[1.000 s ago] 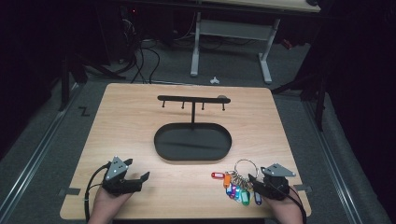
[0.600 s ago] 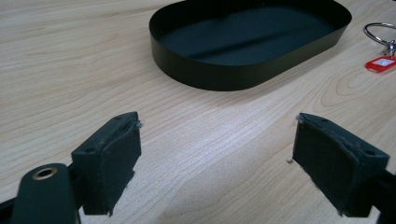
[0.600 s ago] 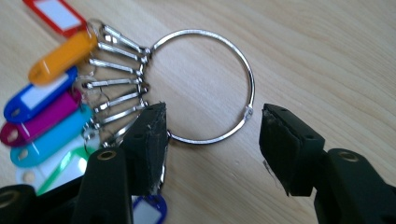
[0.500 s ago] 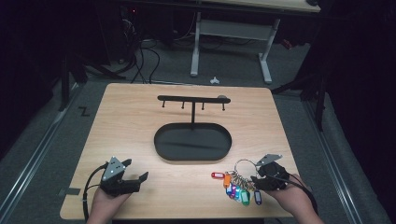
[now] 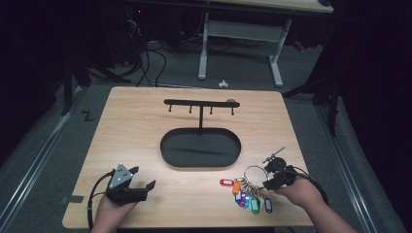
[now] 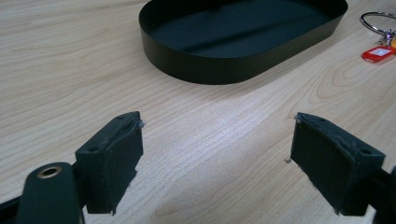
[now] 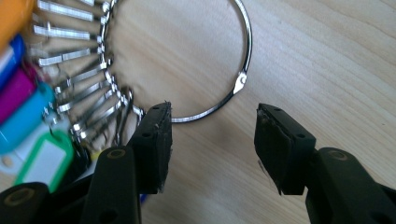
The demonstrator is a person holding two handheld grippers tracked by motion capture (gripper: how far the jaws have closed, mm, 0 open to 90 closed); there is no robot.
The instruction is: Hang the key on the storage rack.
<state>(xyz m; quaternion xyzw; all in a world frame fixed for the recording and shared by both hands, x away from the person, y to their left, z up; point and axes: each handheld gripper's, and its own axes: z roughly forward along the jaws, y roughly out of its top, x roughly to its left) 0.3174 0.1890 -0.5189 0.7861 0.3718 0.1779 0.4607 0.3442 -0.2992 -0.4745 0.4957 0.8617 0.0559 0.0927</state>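
— Right now, what could go wrong at your right gripper (image 7: 212,140)?

— Its jaws have just been closing, about half open, holding nothing. The key ring (image 7: 219,60) lies flat just ahead; one pad sits over the wire, so the jaws could pinch table or skid the ring away.

— Which way does the bunch run?

— Ring toward the black tray (image 5: 200,148), coloured tags (image 5: 248,196) trailing back beside your hand. Left gripper (image 6: 215,154) gapes wide, empty.
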